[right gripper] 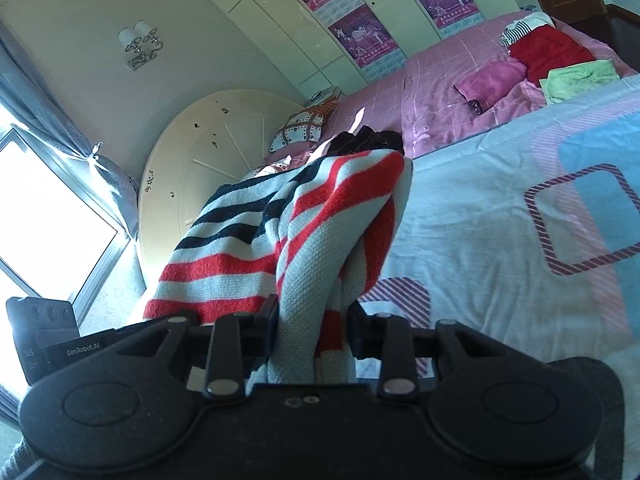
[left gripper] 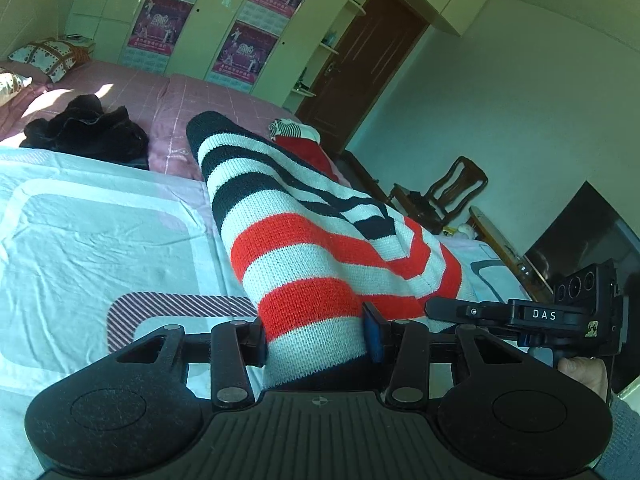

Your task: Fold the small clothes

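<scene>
Left wrist view: the left gripper [left gripper: 316, 336] is pinching a bunched edge of the striped knit sweater [left gripper: 304, 240], red, white and navy bands running away from the lens. The garment hangs clear above the bed sheet [left gripper: 80, 240], stretched toward the right gripper [left gripper: 440, 308], which sits just beside at the same level. A black garment [left gripper: 88, 128] lies further up the bed, and a red folded piece [left gripper: 308, 152] sits near the far edge.

Right wrist view: the right gripper [right gripper: 312, 320] is clamped on a thick fold of the same sweater [right gripper: 312, 216], the knit draping off to the left toward the headboard [right gripper: 200, 152]. A magenta cloth [right gripper: 492, 80] and a green towel [right gripper: 580, 76] rest well apart on the pink quilt [right gripper: 440, 92].

My read: this is the lift before laying the sweater flat. Both hands should stay level and draw apart to take out the slack, so that the hem lands square on the sheet rather than twisted.
</scene>
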`<state>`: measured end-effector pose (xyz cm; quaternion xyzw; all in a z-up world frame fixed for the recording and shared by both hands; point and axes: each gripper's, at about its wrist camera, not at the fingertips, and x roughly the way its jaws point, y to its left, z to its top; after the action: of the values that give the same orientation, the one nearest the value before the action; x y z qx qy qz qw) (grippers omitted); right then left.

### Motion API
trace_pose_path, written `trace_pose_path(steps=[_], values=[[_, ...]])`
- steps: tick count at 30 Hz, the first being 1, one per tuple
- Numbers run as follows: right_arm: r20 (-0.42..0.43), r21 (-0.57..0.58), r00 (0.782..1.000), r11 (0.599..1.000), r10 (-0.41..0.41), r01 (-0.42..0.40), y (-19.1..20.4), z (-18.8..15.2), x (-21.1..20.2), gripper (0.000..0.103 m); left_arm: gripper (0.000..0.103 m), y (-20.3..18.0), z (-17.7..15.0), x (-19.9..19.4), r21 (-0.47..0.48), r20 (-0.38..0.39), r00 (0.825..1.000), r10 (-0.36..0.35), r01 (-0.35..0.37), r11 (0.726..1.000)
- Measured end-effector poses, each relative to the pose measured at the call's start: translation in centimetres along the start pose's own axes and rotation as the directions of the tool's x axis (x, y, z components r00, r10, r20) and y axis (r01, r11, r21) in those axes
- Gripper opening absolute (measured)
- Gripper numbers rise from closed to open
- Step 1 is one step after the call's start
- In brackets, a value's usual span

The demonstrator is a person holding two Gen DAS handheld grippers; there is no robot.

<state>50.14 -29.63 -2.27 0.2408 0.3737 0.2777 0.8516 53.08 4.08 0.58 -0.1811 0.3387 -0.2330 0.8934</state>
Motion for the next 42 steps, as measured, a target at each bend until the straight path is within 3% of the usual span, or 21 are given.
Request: trace_pose_path(steps=[7,14,26,30,32,34,38,40,42], values=[[-0.029,-0.025,0.999,0.999,0.042,-0.042,5.5,-2.0,3.4,0.033,0.044,4.4,-0.7,-5.9,-0.027,0.016,0.999,0.038,-0.038,0.999],[-0.074,-0.027,0.994,0.996,0.079,-0.081,10.4,-5.4,8.7,0.033,0.044,10.9,-3.4,-10.2,-0.107,0.008,0.996,0.092,-0.091,0.990],[-0.185,-0.007,0.977,0.994,0.105,-0.109,15.4,-10.9,17.6,0.033,0.044,20.1,-7.4,-13.1,-0.224,-0.025,0.986,0.163,-0.164,0.961],[-0.224,0.019,0.970,0.995,0.097,-0.095,15.5,-11.9,20.0,0.033,0.044,22.7,-9.2,-12.8,-0.259,-0.050,0.984,0.172,-0.179,0.949],[-0.235,0.027,0.970,0.998,0.066,-0.061,14.8,-12.6,20.8,0.033,0.049,23.8,-10.3,-12.3,-0.295,-0.053,0.987,0.151,-0.160,0.942],[-0.244,0.067,0.967,0.996,0.072,-0.057,13.6,-13.1,21.1,0.034,0.057,24.6,-11.0,-12.1,-0.338,-0.042,0.990,0.137,-0.143,0.930],[-0.251,0.065,0.966,0.997,0.066,-0.051,13.3,-13.1,20.9,0.038,0.062,24.1,-11.6,-11.6,-0.313,-0.041,0.987,0.158,-0.163,0.936],[-0.259,0.042,0.965,0.999,0.044,-0.034,13.9,-12.9,20.8,0.040,0.066,23.5,-10.8,-11.7,-0.281,-0.056,0.977,0.208,-0.215,0.935],[-0.259,-0.013,0.966,1.000,0.004,-0.008,14.8,-12.5,19.7,0.050,0.070,22.1,-10.6,-12.6,-0.223,-0.059,0.961,0.269,-0.275,0.935]])
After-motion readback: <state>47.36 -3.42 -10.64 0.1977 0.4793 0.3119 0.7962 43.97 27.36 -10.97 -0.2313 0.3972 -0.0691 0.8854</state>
